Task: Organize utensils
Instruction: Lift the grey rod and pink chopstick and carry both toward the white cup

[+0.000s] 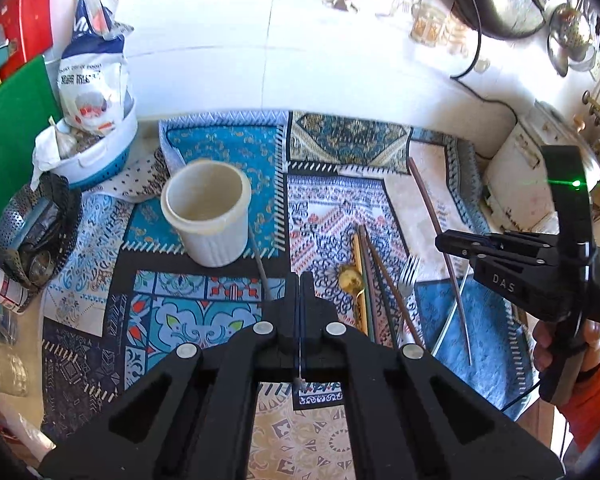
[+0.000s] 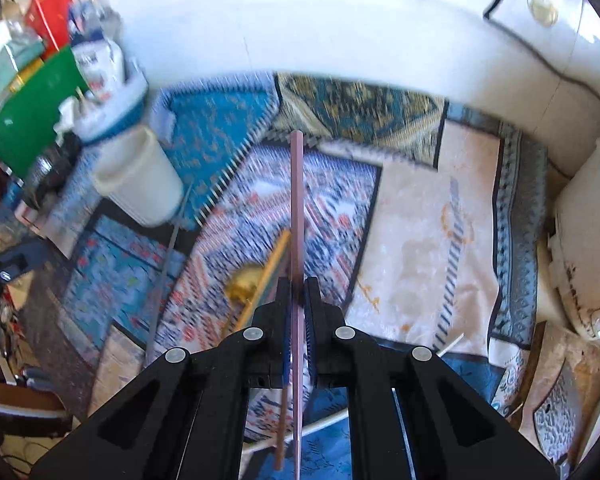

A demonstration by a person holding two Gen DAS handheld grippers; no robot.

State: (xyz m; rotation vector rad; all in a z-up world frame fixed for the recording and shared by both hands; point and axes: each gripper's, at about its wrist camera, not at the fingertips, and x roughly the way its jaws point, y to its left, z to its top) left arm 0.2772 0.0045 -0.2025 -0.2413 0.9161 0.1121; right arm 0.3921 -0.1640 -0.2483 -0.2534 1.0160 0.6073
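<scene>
A cream ribbed cup (image 1: 208, 216) stands on the patterned cloth (image 1: 204, 148); it also shows at the left of the right wrist view (image 2: 140, 178). My left gripper (image 1: 300, 280) is shut on a thin grey metal stick (image 1: 260, 260) that points toward the cup's base. My right gripper (image 2: 298, 284) is shut on a pink-brown chopstick (image 2: 296, 200), held above the cloth; from the left wrist view it hangs at the right (image 1: 432, 216). A gold spoon (image 1: 350, 278), several chopsticks (image 1: 374, 280) and a silver fork (image 1: 408, 276) lie between the grippers.
A white and blue basket with a flour bag (image 1: 96, 80) and a perforated metal holder (image 1: 32, 228) stand at the left. A green board (image 1: 12, 132) leans there. A white stick (image 1: 452, 320) lies at the right. A black cable (image 1: 476, 48) runs along the white wall.
</scene>
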